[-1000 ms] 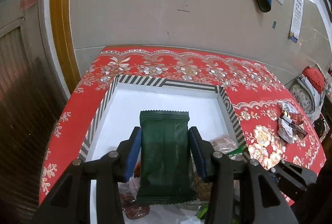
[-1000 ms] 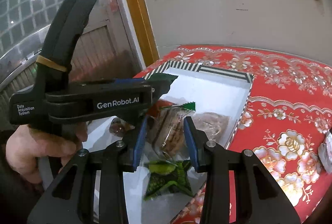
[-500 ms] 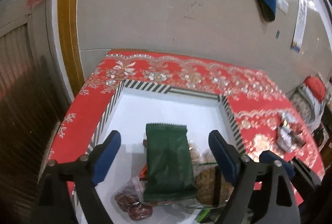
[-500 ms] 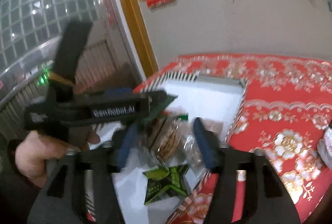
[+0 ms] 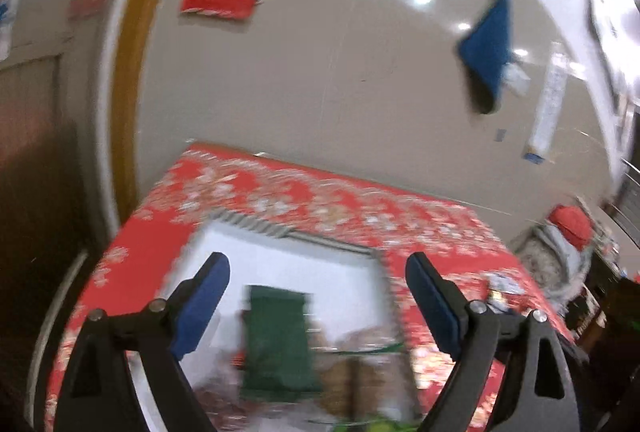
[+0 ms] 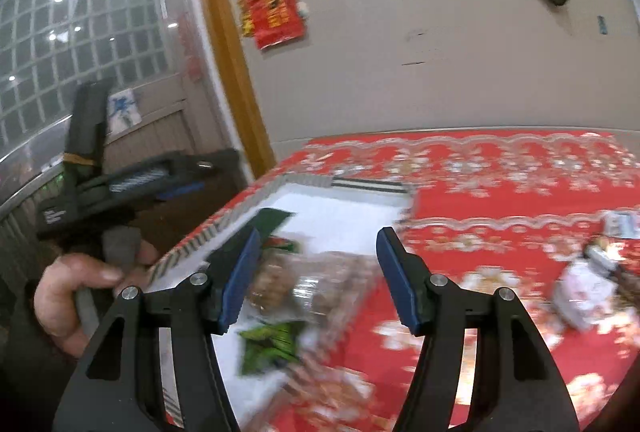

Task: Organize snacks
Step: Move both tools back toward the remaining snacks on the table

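Note:
A white box with a striped rim (image 5: 280, 230) (image 6: 360, 185) sits on the red floral tablecloth (image 5: 400, 216). A dark green packet (image 5: 278, 340) (image 6: 272, 218) lies in it on other snacks: clear bags of brown biscuits (image 6: 316, 284) and a bright green packet (image 6: 272, 342). My left gripper (image 5: 316, 306) is open and empty, raised above the box. It also shows at the left of the right wrist view (image 6: 132, 179). My right gripper (image 6: 316, 276) is open and empty above the box's near right corner. Both views are blurred.
More wrapped snacks lie on the cloth to the right of the box (image 6: 584, 288) (image 5: 500, 288). A beige wall (image 5: 320, 91) and a wooden door frame (image 6: 228, 43) stand behind the table. A chair with a red cushion (image 5: 570, 228) is at the far right.
My left gripper opened, let go of the dark green packet into the box and drew up and back. My right gripper opened wider and lifted away from the biscuit bag.

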`<state>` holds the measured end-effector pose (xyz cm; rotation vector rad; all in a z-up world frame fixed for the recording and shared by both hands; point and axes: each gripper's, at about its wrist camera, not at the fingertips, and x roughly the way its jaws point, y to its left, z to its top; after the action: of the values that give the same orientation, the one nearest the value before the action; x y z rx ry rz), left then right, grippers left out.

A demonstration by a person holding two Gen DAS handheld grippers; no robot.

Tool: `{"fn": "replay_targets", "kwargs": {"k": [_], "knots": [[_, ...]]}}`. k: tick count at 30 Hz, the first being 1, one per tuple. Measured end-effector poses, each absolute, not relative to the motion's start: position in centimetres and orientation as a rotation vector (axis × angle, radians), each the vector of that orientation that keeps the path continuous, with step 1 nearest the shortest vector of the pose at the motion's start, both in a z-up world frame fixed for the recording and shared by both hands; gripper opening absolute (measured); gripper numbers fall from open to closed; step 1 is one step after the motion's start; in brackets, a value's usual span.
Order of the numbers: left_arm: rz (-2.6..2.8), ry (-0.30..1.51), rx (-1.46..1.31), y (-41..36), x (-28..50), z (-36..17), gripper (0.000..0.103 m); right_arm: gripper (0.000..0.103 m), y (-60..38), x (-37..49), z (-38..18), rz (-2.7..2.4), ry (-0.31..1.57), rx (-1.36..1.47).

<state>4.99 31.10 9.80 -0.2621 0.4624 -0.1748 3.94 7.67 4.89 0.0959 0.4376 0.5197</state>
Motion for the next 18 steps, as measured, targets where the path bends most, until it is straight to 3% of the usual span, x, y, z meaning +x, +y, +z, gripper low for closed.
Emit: {"fn": "replay_targets", "kwargs": {"k": [7, 16, 18], "knots": [[-0.372, 0.445, -0.087, 19.8, 3.2, 10.3, 0.096, 0.061, -3.9, 4.7, 4.2, 0.379, 0.468, 0.010], [-0.414, 0.712, -0.017, 8.6, 5.8, 4.6, 0.096, 0.061, -13.8, 7.3, 2.4, 0.323, 0.618, 0.021], [-0.415, 0.727, -0.013, 8.1, 5.5, 4.0, 0.096, 0.044, -13.7, 7.9, 2.0, 0.333, 0.654, 0.004]]}}
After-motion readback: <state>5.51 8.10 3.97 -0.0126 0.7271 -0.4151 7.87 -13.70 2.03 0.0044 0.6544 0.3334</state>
